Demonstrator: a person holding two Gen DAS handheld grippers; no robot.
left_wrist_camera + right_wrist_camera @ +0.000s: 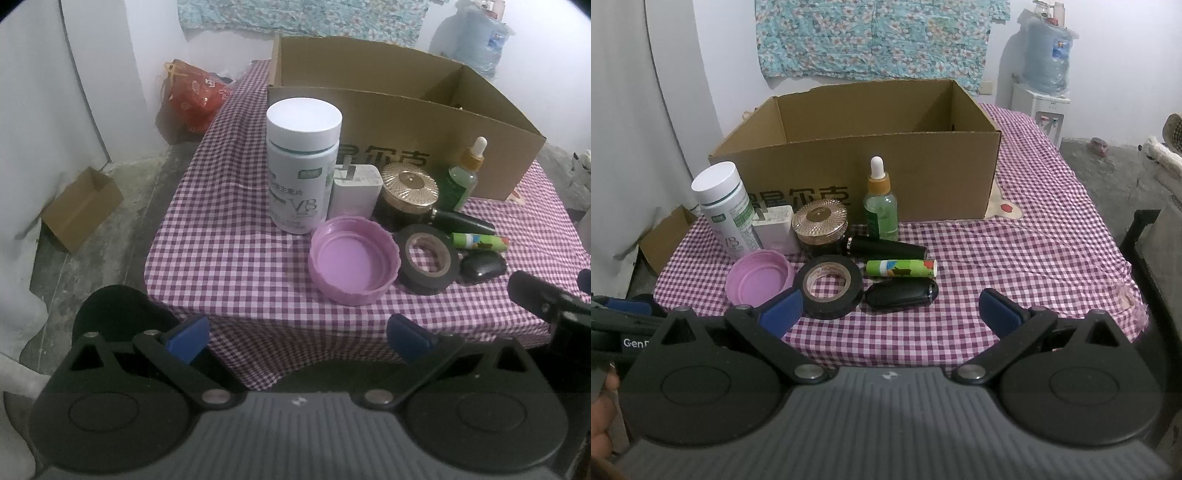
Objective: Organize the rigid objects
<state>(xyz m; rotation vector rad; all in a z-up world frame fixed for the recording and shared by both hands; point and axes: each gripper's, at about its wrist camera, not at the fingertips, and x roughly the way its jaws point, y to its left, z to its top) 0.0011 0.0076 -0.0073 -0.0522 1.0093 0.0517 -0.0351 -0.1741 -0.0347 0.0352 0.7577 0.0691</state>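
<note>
- Left wrist view: the left tongs (297,338) hang released, blue pads spread wide and holding nothing, short of the near edge of the checked counter (229,229).
- The nearest things are the pink lid (354,258), lying hollow side up, and the white vitamin bottle (301,166) standing upright just behind it.
- A white charger (356,192) and a gold-lidded jar (406,194) sit between the bottle and the open cardboard box (388,122) at the back.
- Right wrist view: the right tongs (890,314) are likewise released and empty, hovering over the near edge.
- Just ahead lie the black tape roll (829,286), flat, and a black oval case (901,291) beside it.
- Behind these, a green tube (901,266) and a black tube (886,248) lie on their sides; the dropper bottle (881,206) stands upright close to the box wall.
- My judgement: nothing is picked yet, and the box is the likely destination.
- To do it well, take front items first, so the upright bottles are not knocked.
- For the tape, pinch one wall of the ring; for the lid, close across its rim.
- Lift clear of the box wall before letting go.
</note>
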